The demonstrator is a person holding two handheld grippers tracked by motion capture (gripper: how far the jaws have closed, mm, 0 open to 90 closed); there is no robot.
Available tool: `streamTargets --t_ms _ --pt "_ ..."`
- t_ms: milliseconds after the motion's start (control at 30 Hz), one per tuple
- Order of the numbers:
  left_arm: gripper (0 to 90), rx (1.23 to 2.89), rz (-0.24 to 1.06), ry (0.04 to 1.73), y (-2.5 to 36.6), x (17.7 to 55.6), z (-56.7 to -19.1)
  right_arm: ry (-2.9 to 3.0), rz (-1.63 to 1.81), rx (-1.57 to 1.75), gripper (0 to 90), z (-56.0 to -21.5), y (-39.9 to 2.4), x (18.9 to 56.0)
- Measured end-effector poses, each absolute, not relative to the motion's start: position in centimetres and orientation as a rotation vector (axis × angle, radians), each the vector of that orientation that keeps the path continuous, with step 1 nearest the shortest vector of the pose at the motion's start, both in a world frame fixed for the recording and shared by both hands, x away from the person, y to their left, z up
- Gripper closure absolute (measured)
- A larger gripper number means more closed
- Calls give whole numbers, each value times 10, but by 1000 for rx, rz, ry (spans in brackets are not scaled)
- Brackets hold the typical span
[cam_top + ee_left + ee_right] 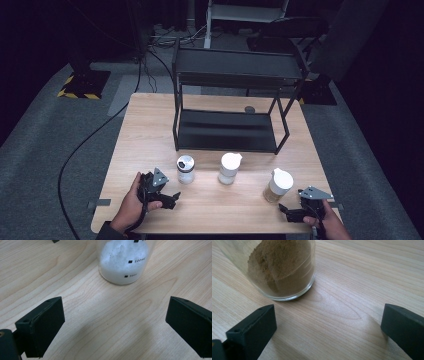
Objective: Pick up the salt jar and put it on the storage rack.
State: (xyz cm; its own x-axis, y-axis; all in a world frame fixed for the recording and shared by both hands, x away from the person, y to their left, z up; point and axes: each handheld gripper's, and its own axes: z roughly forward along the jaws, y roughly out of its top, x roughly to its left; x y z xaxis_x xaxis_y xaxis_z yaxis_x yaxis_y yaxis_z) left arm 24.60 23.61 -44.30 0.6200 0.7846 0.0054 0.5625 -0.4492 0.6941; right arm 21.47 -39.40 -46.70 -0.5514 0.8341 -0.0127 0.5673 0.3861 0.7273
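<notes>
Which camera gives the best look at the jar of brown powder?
The high view: the brown jar stands whole there, white lid on, just ahead of the right gripper. The right gripper view catches its glass base and powder close up, lid cut off.

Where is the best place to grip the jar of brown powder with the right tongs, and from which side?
Grip the brown jar on its round glass body, below the white lid. It stands upright on the table, so come in level from the person's side, where the right tongs already wait open, with one jaw on each side. The lid looks tapered and may slip.
</notes>
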Motion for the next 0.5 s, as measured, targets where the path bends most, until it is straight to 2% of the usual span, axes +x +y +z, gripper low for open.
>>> streamTargets --t_ms 500 --pt "20 2164 434 1038 233 252 -437 2273 972 1213 0 -467 -394 215"
